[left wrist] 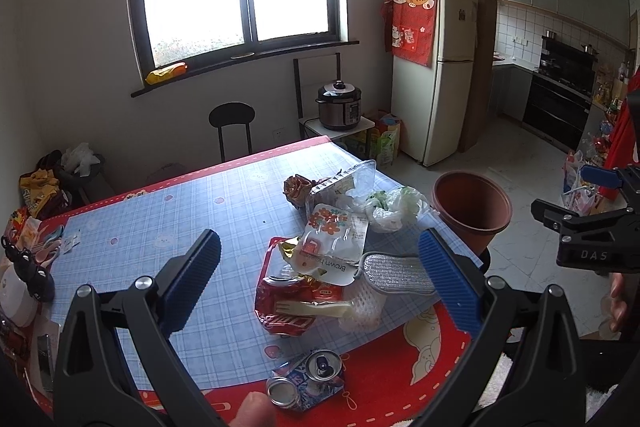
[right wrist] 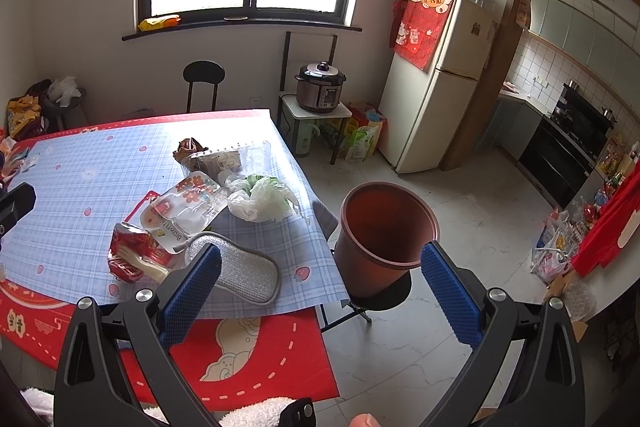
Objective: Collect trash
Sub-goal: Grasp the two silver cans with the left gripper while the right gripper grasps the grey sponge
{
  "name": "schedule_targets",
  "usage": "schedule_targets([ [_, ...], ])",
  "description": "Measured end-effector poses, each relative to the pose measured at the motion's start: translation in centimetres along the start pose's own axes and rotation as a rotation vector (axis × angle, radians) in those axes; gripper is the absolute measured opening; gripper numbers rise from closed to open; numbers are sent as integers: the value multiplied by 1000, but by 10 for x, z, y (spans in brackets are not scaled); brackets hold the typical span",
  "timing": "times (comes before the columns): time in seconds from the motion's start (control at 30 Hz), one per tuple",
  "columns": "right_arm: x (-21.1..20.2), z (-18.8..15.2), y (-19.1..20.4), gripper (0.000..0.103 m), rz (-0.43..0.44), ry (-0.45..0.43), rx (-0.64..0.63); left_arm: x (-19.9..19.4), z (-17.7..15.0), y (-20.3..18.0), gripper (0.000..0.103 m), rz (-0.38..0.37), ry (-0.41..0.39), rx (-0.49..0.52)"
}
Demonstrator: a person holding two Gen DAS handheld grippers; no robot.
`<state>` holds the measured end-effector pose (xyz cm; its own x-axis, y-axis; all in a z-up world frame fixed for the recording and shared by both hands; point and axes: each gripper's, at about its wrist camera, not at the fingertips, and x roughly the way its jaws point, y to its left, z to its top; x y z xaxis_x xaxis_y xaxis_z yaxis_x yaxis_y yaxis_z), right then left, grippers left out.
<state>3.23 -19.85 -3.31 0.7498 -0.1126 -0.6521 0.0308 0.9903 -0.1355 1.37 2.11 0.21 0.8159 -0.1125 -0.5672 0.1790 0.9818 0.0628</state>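
While both grippers hang spread and empty, left gripper (left wrist: 320,281) nearest crushed red can (left wrist: 294,301), lying crosswise just ahead, left of brown bin (left wrist: 472,211); right gripper (right wrist: 320,287) beside bin.

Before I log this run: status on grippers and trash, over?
Left gripper open, right gripper open, both empty. Trash pile on table, brown bin empty beside it. Nothing blocking.

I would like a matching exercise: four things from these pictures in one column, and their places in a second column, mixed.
Things:
1. brown bin
2. crushed blue can
3. grey scrubbing pad
4. white plastic bag

Places:
A. on the red table border, nearest the left gripper
B. on a stool beside the table
C. mid-table, beside the clear packaging
D. at the blue cloth's near edge

Pairs: 1-B, 2-A, 3-D, 4-C
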Motion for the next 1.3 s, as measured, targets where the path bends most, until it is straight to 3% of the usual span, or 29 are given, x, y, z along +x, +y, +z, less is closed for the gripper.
schedule_targets([
  [0.1, 3, 0, 2, 98, 34, 0, 9, -3, -9, 6, 98, -29, -15, 4],
  [0.2, 11, 2, 5, 98, 98, -18, 15, -4, -19, 23, 98, 0, -21, -4],
  [0.37, 42, 0, 21, 98, 192, -22, -13, 16, -53, 73, 98, 57, 94, -109],
  [0.53, 78, -10, 47, 98, 291, 92, -43, 35, -97, 105, 97, 48, 172, -193],
  [0.73, 108, -33, 65, 98, 301, 224, -29, 75, -153, 106, 95, -5, 319, -190],
  [0.83, 110, -46, 71, 98, 319, 244, -31, 93, -183, 106, 81, -32, 409, -225],
  [1.0, 116, -69, 77, 98, 347, 312, -31, 122, -225, 99, 79, -90, 530, -290],
  [1.17, 121, -81, 77, 95, 360, 349, -26, 149, -252, 83, 73, -80, 611, -258],
  [1.3, 122, -82, 75, 95, 362, 352, -29, 159, -257, 80, 73, -78, 623, -262],
])
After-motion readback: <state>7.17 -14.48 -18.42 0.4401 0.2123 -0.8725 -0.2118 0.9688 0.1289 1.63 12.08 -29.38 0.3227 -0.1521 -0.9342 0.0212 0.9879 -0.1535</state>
